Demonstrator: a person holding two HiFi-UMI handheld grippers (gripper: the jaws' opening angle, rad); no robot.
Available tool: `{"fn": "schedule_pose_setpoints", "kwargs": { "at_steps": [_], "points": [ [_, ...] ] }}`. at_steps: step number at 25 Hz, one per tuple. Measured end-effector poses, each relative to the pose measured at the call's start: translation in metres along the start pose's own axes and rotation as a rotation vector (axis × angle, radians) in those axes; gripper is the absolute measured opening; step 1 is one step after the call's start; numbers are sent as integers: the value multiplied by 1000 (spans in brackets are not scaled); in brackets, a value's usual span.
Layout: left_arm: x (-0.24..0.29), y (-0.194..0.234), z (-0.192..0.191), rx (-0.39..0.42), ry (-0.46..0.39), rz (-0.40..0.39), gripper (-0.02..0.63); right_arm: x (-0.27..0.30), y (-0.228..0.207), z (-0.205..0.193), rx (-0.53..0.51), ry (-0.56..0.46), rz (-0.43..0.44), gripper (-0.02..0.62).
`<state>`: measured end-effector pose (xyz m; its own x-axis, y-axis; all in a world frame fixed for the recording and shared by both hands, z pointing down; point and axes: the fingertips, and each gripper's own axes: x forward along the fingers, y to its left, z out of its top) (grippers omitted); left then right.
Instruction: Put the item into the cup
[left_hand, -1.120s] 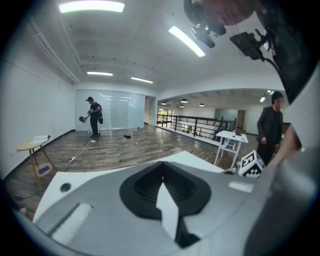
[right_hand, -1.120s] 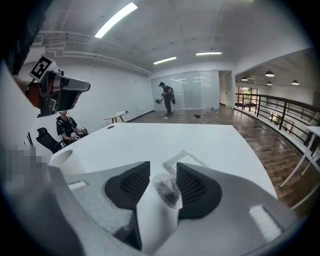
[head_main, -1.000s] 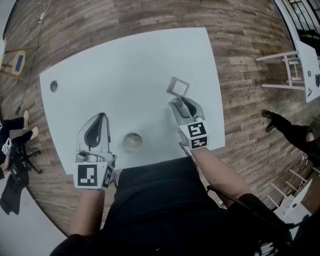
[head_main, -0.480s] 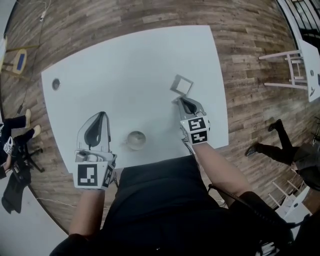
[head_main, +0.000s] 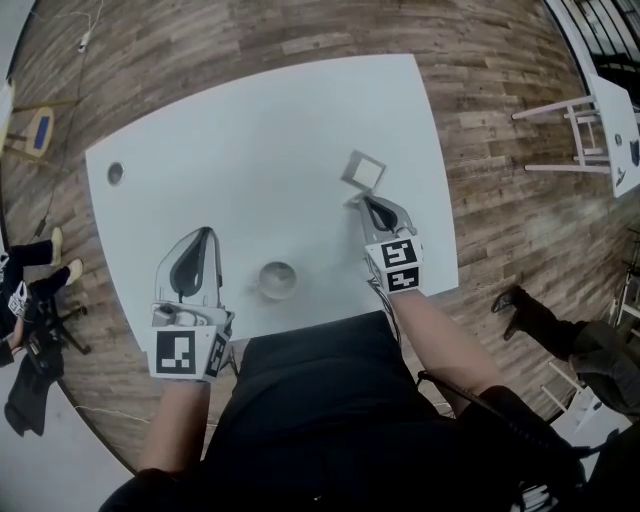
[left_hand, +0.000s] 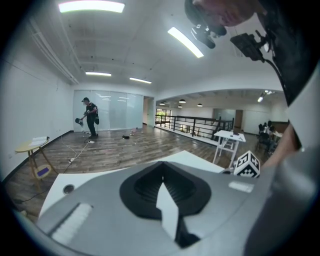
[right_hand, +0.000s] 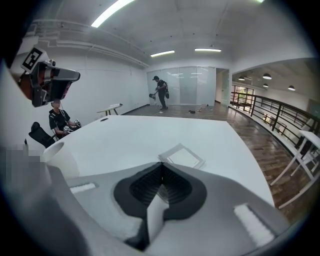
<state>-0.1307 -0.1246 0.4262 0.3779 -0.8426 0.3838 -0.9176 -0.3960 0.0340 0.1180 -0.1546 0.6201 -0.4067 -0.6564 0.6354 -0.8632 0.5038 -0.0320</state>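
Pinching with the right gripper (right_hand: 161, 166), centre right in the head view: jaws just closed, now fully together. Appears to nip the near corner of the item (right_hand: 181, 156) at the very tips, though hard to be sure of a true bite on so thin an edge. Tilted down toward the table (head_main: 250, 120), likely because a flat packet offers only its edge to grab. Leaves the rest of the item lying flat, just above the gripper in the head view, not yet lifted.

Next out, at lower centre of the head view: the cup (head_main: 277, 280), upright, mouth open, well apart from the item and down-left of it. Calls for a lift and a carry across to the left.

Further left: the left gripper (head_main: 203, 236), also closed with nothing between its jaws, hovering near the cup without touching it. Probably parked there to steady the cup if needed.

Main risk, by judgement: losing that thin corner during the lift.
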Motion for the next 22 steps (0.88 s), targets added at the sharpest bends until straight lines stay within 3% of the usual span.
{"fn": "schedule_pose_setpoints", "kwargs": {
  "at_steps": [2,3,7,12,15,18,22],
  "points": [
    [-1,1,-3,-3,5,-2,8,2,1,-1,1,0,6,6],
    [-1,2,-4,-6,9,-2,8,2,3,0,7,-2,13,52],
    [-2,2,-3,-6,13,1,8,5,11,1,1,-1,38,55],
    [-2,3,-2,2,14,4,8,16,19,-11,-8,60,63,168],
    [-4,5,-2,3,16,15,8,19,22,-18,-18,94,70,168],
    [-5,8,-2,1,18,26,8,19,29,-13,-34,94,80,70],
    [-6,11,0,-5,9,32,8,19,32,-10,-39,87,83,52]
  ]
}}
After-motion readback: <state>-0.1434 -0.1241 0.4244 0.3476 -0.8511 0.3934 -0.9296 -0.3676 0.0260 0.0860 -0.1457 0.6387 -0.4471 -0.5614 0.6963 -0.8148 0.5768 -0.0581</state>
